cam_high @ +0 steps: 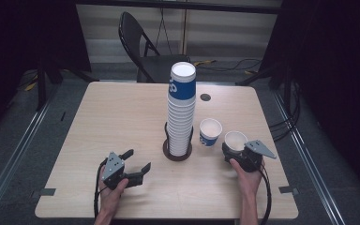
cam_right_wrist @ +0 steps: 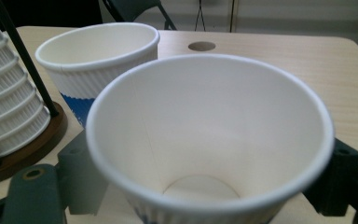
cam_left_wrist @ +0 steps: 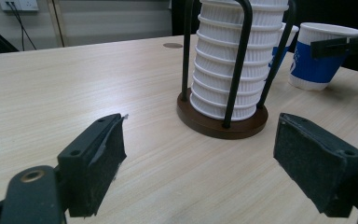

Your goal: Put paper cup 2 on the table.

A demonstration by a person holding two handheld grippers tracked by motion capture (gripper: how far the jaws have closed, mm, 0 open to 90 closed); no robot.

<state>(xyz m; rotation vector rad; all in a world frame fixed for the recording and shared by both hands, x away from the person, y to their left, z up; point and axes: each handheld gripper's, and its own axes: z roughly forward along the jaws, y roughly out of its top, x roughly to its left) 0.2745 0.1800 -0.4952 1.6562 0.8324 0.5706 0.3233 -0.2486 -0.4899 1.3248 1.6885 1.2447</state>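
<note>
we hold the right gripper [cam_high: 234,151] low over the worktop [cam_high: 122,117], at the near right, with an upright paper cup [cam_high: 236,140] standing between its fingers [cam_right_wrist: 81,177]. in the right gripper view the cup's [cam_right_wrist: 209,135] white mouth sits right in front of us, one dark finger showing at its lower left and the other at its lower right. both fingers lie close beside the cup's wall, but the rim hides the pads, so we cannot tell whether they press on it or stand just off it. the cup rests on the worktop, base down, its blue-printed side toward the stand.

a second cup [cam_high: 210,131] stands just beside the first, a little farther from us and nearer the middle, upright too, and apart from the fingers. left of it rises the tall stack of cups [cam_high: 182,110] in its black wire holder [cam_high: 177,151] with a brown round base.

our left gripper [cam_high: 138,173] rests at the near left of the worktop, well apart from the cups. its fingers [cam_left_wrist: 98,158] are spread wide with bare worktop between them, pointing toward the holder's base [cam_left_wrist: 221,123].
</note>
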